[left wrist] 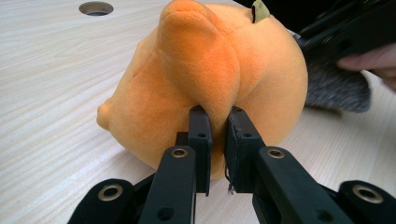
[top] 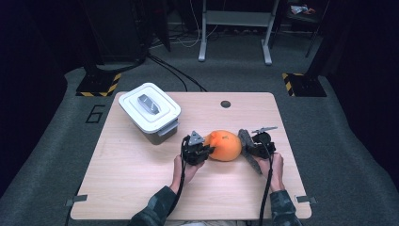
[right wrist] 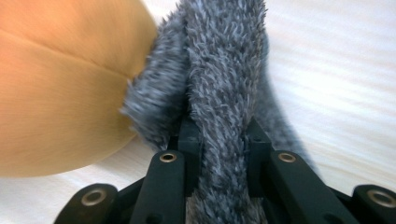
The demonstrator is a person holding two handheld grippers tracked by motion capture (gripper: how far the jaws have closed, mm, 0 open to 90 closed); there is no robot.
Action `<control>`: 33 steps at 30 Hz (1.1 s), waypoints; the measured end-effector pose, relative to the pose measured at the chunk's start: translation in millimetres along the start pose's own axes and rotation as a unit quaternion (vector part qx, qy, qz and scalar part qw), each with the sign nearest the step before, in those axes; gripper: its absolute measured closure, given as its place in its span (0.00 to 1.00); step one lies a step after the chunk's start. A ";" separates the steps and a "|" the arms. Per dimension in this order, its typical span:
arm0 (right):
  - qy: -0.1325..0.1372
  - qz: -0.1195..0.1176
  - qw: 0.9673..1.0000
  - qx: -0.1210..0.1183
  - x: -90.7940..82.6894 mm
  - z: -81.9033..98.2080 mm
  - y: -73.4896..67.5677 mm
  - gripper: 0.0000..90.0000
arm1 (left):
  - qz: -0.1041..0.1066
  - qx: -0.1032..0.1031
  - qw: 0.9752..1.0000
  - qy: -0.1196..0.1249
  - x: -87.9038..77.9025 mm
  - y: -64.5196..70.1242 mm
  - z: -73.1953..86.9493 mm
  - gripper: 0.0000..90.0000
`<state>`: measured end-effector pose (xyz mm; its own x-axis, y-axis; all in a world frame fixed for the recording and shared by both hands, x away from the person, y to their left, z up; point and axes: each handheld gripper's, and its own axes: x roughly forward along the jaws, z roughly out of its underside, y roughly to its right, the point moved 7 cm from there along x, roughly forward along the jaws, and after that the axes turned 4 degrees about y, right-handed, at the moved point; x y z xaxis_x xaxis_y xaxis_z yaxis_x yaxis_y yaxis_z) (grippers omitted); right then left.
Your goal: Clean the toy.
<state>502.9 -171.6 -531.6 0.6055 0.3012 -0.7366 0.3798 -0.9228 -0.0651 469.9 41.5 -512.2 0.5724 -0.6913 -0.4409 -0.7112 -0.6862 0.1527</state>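
An orange plush toy [top: 226,145] lies on the wooden surface [top: 141,179], a little right of the middle and low in the high view. It is round and fat, and its long way runs from left to right across the picture. A small nub sticks out at its upper left end. The left hand-held gripper [top: 205,149] is at the toy's left end. In the left gripper view its two black jaws are squeezed on a fold of the orange plush [left wrist: 205,79]. The right hand-held gripper [top: 248,149] is at the toy's right end. Its jaws are clamped on a grey fuzzy piece [right wrist: 219,70] that lies just beside the orange toy. In the high view this grey fuzzy piece [top: 248,149] runs slanted, from upper left down to lower right, and the gripper hides part of it. I cannot tell if the grey piece is joined to the toy or only touches it. The toy's far side is hidden. A white lidded bin [top: 149,112] sits well apart in the upper left of the surface.
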 end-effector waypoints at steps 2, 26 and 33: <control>0.021 0.006 1.000 -0.001 -16.1 -6.7 -0.6 0.83 | -0.002 0.001 1.000 -0.002 -1.3 0.1 0.7 0.91; 0.085 -0.029 0.987 -0.136 -55.3 -53.9 -105.6 0.83 | -0.013 0.017 1.000 -0.013 -1.5 7.4 -2.5 0.90; 0.077 -0.012 0.987 -0.140 -44.8 -52.5 -101.7 0.83 | -0.012 0.012 1.000 -0.012 0.2 6.4 -2.2 0.90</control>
<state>473.8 -78.7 -456.6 0.6850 0.3749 -0.6246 0.5603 -0.8192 0.1228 466.4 36.5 -509.4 0.5791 -0.6695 -0.4653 -0.7079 -0.6960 0.1203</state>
